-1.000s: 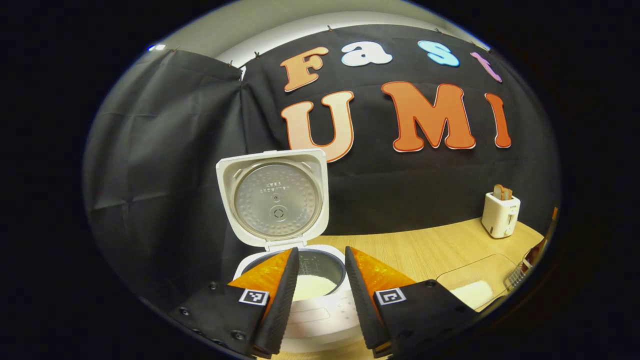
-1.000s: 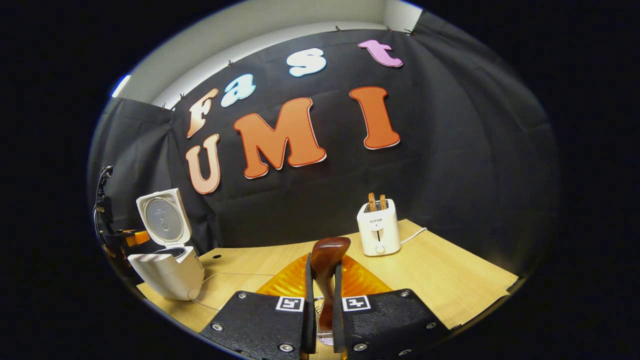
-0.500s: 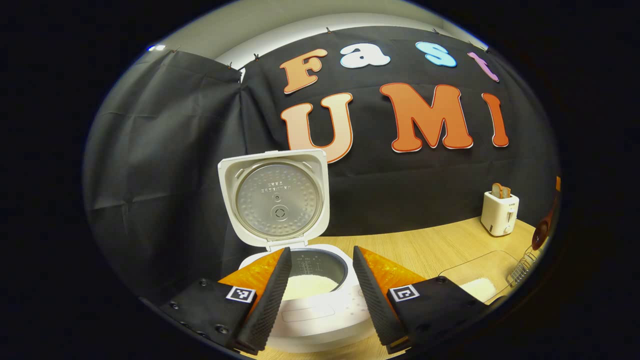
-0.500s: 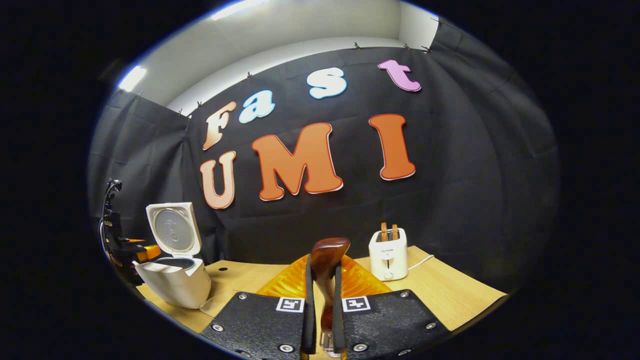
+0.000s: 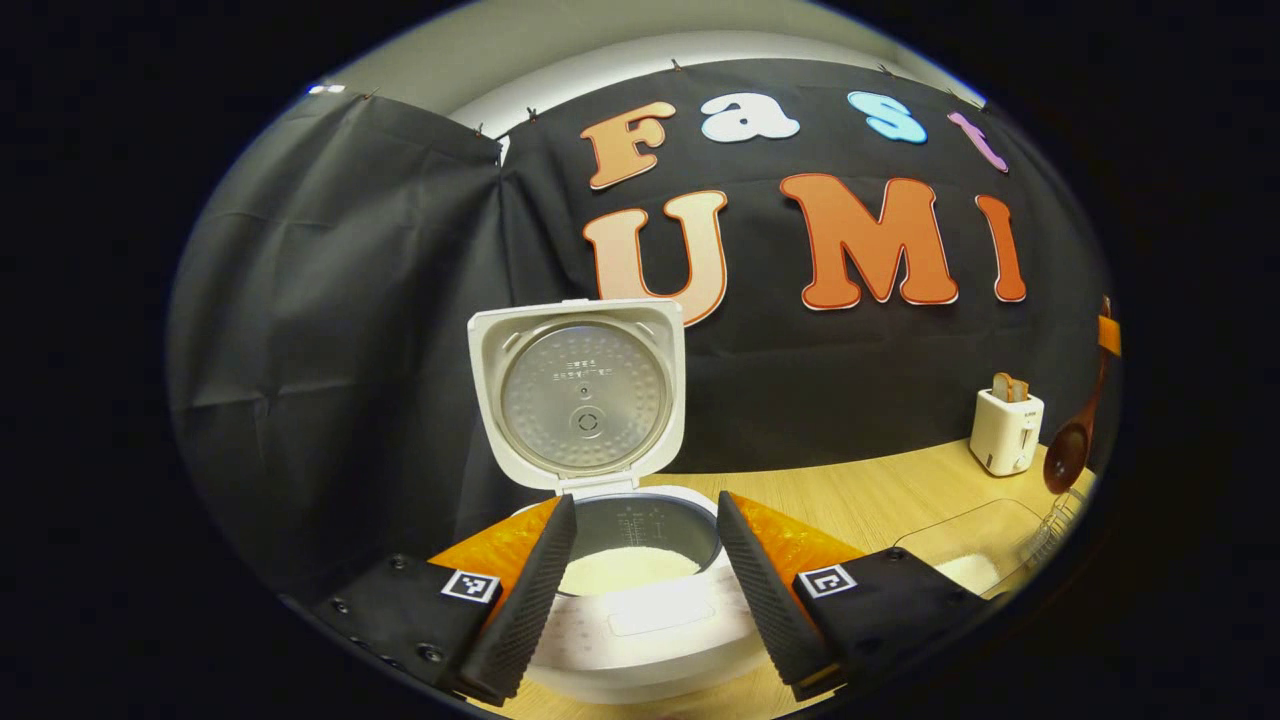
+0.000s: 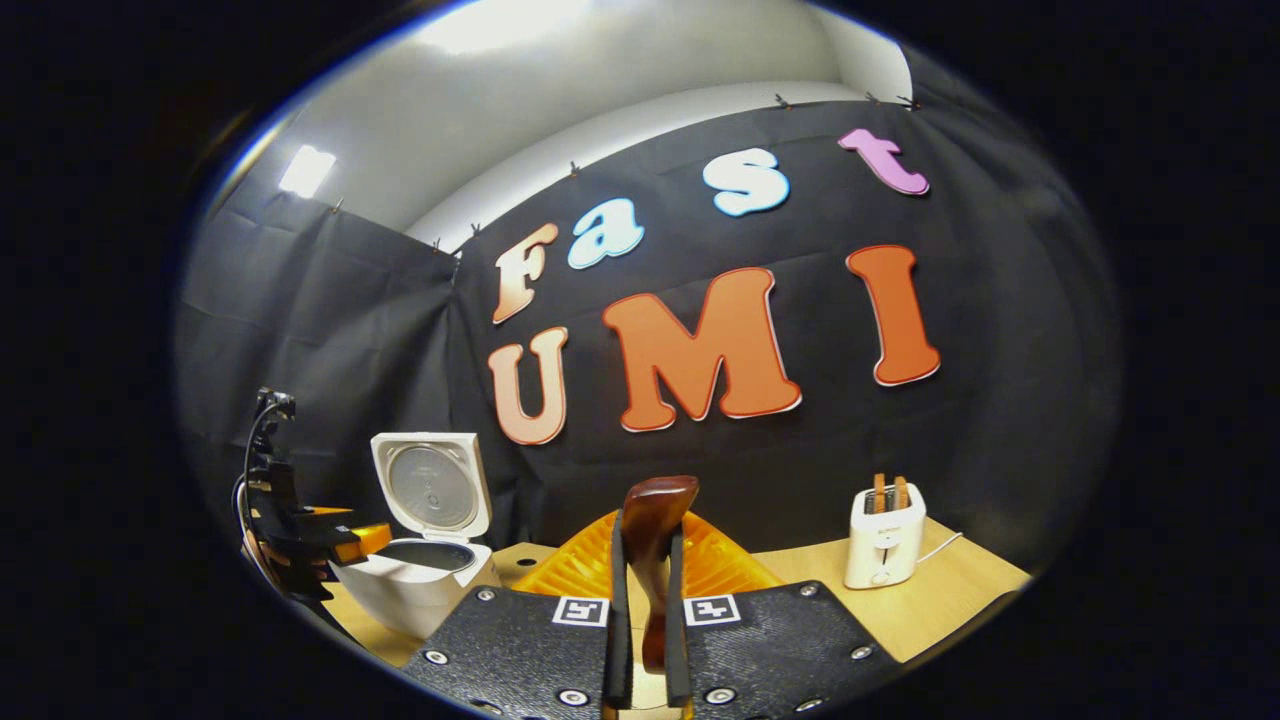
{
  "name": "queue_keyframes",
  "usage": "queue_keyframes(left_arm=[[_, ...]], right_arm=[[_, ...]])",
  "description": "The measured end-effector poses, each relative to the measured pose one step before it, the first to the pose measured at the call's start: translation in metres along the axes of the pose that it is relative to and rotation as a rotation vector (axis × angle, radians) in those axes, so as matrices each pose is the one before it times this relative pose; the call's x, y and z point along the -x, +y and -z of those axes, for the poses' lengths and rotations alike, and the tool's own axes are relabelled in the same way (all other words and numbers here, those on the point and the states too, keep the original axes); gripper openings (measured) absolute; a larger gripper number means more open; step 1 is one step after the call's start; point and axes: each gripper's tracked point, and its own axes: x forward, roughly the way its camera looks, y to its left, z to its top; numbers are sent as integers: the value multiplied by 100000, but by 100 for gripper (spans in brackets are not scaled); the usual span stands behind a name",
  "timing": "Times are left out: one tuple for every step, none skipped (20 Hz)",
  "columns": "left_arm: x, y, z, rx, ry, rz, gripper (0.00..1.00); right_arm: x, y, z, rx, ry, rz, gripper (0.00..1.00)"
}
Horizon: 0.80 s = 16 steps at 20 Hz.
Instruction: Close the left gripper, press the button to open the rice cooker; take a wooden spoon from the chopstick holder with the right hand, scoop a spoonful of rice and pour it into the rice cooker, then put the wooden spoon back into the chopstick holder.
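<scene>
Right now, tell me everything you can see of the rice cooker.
The rice cooker is a white, glossy, rounded appliance standing on the wooden table. Its hinged lid stands open and upright at the back, showing a round metal inner plate. The grey inner pot holds a layer of white rice. The left gripper hovers open in front of it, not touching.

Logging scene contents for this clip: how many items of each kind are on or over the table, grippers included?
Rice cooker, lid open: 1
Toaster: 1
Wooden spoon: 1
Clear rice tray: 1
Wire chopstick holder: 1
Grippers: 2, left gripper and right gripper
Total: 7
</scene>
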Motion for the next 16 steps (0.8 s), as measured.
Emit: queue_keyframes(left_arm=[[-2, 384, 19, 322, -60, -638, 93], [90, 227, 121, 294, -69, -472, 93], [30, 306, 138, 265, 82, -437, 93], [42, 248, 248, 84, 165, -401, 93], [38, 132, 162, -153, 226, -401, 93], [-25, 151, 203, -311, 171, -319, 93], [-26, 106, 138, -139, 87, -120, 93], [4, 6, 76, 118, 172, -8, 93], [-49, 17, 135, 308, 106, 185, 93], [-52, -47, 159, 388, 222, 126, 93], [-59, 21, 112, 218, 314, 69, 93], [24, 32, 167, 124, 176, -88, 93], [-2, 68, 73, -85, 164, -98, 93], [12, 125, 242, -44, 194, -435, 93], [-66, 110, 88, -36, 111, -246, 93], [-78, 110, 116, 274, 240, -380, 93]], right_arm=[[-461, 660, 1011, 675, 2524, -1481, 13], [-498, 419, 1040, 815, 2543, -935, 13], [-496, 470, 1052, 1795, 2588, -1008, 13], [-544, 371, 917, 2157, 2317, -612, 13], [-445, 370, 904, 2695, 2080, -512, 13], [-330, 202, 876, 2446, 2413, -109, 13], [-381, 246, 892, 2738, 2248, -39, 13], [-407, 63, 862, 2980, 2283, 373, 13], [-378, -105, 1053, 2909, 3008, 1469, 13], [-317, -198, 908, 2273, 3063, 1375, 13], [-187, 412, 716, 803, 2606, -1146, 13], [-298, 155, 604, 1694, 1989, -90, 13], [-111, 299, 625, 2177, 1650, -498, 13], [-226, 199, 647, 1446, 1798, 25, 13], [-217, 196, 778, 1110, 2233, -192, 13], [-152, 220, 716, 320, 1963, 149, 13]])
